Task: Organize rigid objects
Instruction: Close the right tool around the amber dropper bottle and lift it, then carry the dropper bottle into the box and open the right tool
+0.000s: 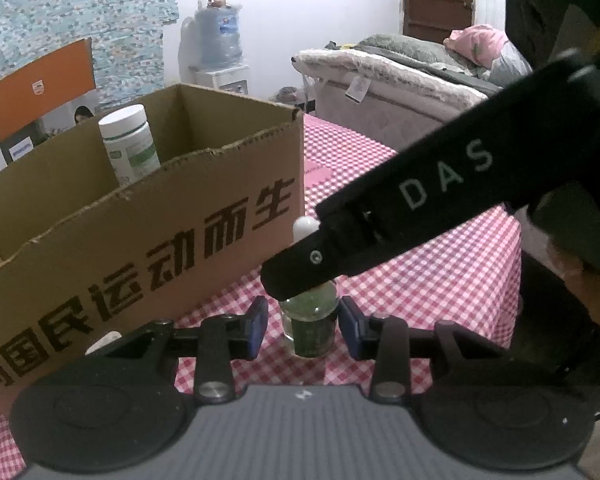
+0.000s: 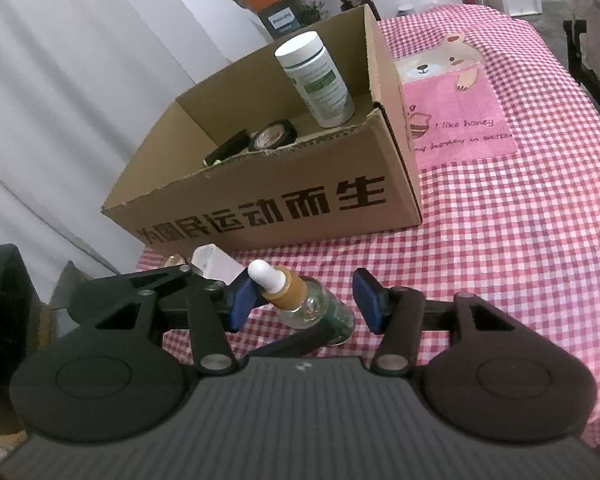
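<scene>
one green dropper bottle (image 2: pixel 316 312) (white bulb, seemingly upright) between open fingers.

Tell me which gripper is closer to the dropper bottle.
Roughly equal, if anything the right. The right gripper straddles the dropper bottle at its neck, jaws open, one pad beside the dropper tip. The left gripper brackets the bottle's body, also open, not touching.

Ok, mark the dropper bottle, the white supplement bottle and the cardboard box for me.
dropper bottle (image 2: pixel 296 292), right wrist view, on its tan collar.
white supplement bottle (image 2: pixel 320 80), right wrist view, on its label.
cardboard box (image 2: pixel 260 216), right wrist view, on its printed front wall.
</scene>
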Motion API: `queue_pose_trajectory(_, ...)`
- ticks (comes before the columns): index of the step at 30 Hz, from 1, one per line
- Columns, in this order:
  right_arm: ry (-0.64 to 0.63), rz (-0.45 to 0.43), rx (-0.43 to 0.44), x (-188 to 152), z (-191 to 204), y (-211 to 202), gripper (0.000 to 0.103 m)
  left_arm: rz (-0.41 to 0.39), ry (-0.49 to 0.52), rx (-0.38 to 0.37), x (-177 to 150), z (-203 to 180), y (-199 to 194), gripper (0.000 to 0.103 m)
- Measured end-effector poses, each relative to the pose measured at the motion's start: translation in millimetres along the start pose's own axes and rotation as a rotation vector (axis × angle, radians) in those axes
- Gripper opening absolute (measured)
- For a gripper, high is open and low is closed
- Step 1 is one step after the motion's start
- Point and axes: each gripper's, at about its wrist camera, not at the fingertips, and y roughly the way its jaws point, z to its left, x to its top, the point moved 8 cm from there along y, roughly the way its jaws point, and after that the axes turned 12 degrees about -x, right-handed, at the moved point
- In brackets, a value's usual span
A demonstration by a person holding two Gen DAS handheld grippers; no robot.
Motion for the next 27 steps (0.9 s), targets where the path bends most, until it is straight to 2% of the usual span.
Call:
queue_pose_trajectory(10,-0.010,0.033,0.007,-4,1,12,0.051,0.006,0.048,0.003,-5,-1,15,0.038)
queue_pose_trajectory(13,-0.008,0.033,0.013,-3,1,15,0.049,0.005,0.050,0.000,-5,-2,17,0.035)
queue_pose_trajectory(16,-0.004,0.034,0.029,-2,1,15,0.041,0.002,0.049,0.000,-5,-3,17,0.035)
queue_pose_trajectory(27,-0.051,-0.005,-0.011,0,8,-1,0.033,-0.034,0.061,0.020,1,-6,2,0.033)
